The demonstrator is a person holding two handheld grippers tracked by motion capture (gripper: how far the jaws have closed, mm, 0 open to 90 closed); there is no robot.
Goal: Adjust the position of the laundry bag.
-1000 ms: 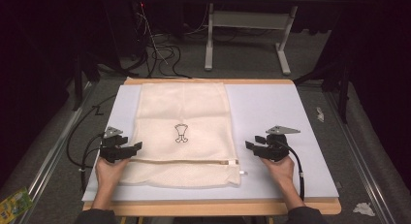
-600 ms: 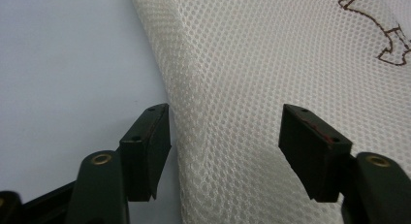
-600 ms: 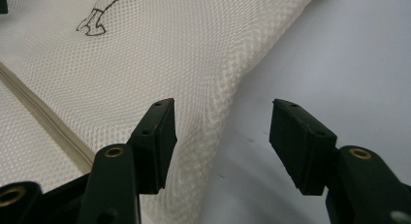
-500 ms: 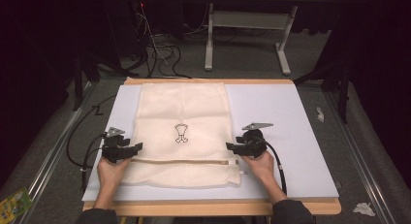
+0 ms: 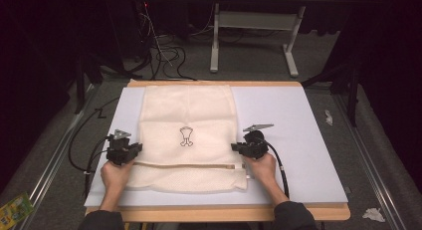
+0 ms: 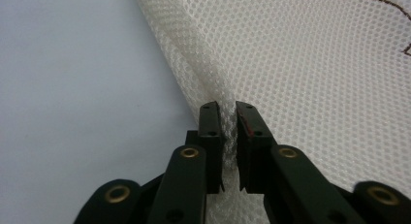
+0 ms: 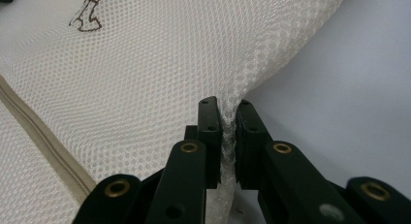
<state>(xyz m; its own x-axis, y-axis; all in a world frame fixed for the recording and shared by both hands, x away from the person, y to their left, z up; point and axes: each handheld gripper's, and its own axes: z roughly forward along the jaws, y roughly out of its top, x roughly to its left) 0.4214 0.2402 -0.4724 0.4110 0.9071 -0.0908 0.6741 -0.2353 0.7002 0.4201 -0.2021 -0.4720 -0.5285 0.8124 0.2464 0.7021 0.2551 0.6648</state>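
The mesh bag [image 5: 188,135] lies flat on the white table [image 5: 293,125]. The right gripper [image 5: 237,148] has moved in from the bare table and now pinches the bag's right edge; the left gripper [image 5: 137,148] stays clamped on the left edge.

Place: we read it as a lab | signs: loose cables [image 5: 166,53] on grey carpet [image 5: 259,73], metal desk frame [image 5: 254,38], dark surroundings

Mesh bag [image 5: 189,135] flat at worktop [image 5: 298,120] centre; left gripper [image 5: 130,149] on its 9 o'clock edge, right gripper [image 5: 238,148] on 3 o'clock edge, zipper [image 5: 184,166] toward 6.
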